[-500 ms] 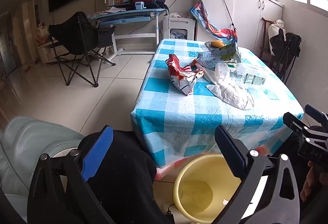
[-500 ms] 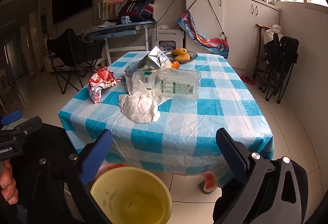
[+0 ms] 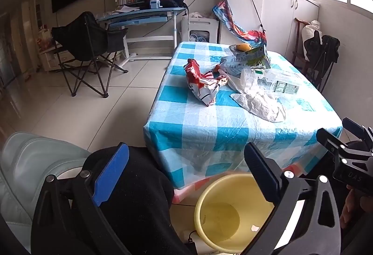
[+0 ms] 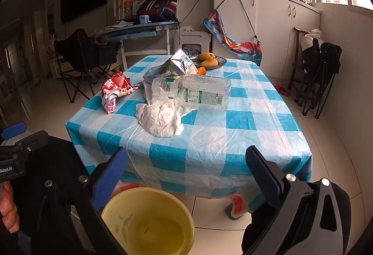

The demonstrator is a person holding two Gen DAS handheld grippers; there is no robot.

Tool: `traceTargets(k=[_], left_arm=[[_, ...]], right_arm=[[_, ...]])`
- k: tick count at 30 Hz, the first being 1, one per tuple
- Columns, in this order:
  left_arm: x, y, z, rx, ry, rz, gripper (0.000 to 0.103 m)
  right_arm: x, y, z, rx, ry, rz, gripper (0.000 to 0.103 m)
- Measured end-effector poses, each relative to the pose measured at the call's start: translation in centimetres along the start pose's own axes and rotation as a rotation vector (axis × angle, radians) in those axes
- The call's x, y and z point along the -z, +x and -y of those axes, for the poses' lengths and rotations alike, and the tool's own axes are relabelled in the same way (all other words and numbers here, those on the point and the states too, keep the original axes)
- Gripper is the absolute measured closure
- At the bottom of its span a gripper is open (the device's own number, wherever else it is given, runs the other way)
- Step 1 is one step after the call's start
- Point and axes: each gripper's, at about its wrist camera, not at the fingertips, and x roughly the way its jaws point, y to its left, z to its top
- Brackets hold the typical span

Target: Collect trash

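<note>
Trash lies on the blue-checked table (image 3: 198,129): a red snack bag (image 3: 204,82), a crumpled white plastic bag (image 3: 261,105), a clear plastic bottle (image 3: 272,83) on its side and a green carton (image 3: 247,60). They also show in the right wrist view: snack bag (image 4: 115,91), white bag (image 4: 160,118), bottle (image 4: 200,92), carton (image 4: 176,66). A yellow bucket (image 3: 229,213) (image 4: 149,220) stands on the floor in front of the table. My left gripper (image 3: 186,171) and right gripper (image 4: 186,173) are both open and empty, held low before the table's near edge.
A dish of yellow fruit (image 4: 209,61) sits at the table's far end. A black folding chair (image 3: 88,45) and a blue desk (image 3: 139,17) stand at the left. White cabinets (image 4: 268,21) line the right wall. A pale seat cushion (image 3: 30,166) is at lower left.
Both grippers have moved very slightly; the views are nearly the same. Nothing was taken hold of.
</note>
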Motion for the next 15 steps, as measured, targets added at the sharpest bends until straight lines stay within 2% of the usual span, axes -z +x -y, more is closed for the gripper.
traceTargets(k=[15], left_arm=[[-0.03,0.48,-0.22,0.021,-0.029,-0.035,0.007]], right_arm=[[0.12,-0.25,-0.3,-0.006,-0.009,-0.003,0.006]])
